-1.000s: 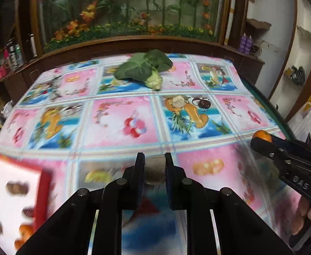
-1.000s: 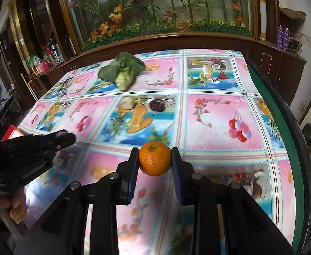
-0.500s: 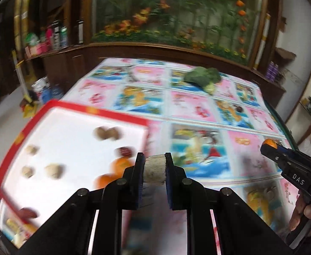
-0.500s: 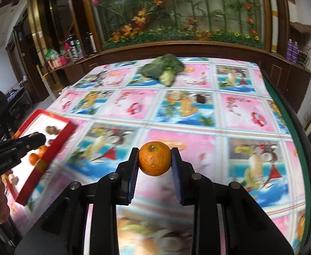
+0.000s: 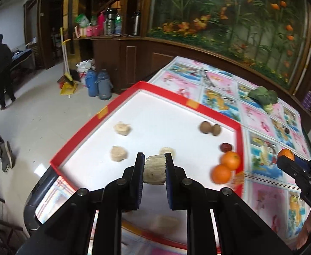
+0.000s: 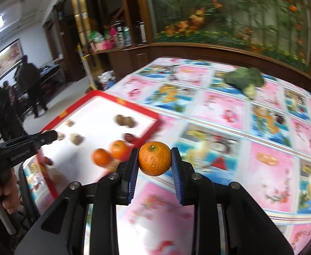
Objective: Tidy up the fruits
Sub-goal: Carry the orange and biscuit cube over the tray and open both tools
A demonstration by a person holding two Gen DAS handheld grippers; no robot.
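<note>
Red-rimmed tray (image 5: 147, 86) rests on fruit-print tablecloth (image 6: 230, 110).

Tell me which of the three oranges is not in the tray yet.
The orange clamped in the right claw, held above the tablecloth. The other two oranges sit together at the red tray's right edge.

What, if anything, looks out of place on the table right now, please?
The broccoli lies alone on the patterned tablecloth, far from the red tray holding the sorted fruit; a vegetable among fruit.
</note>
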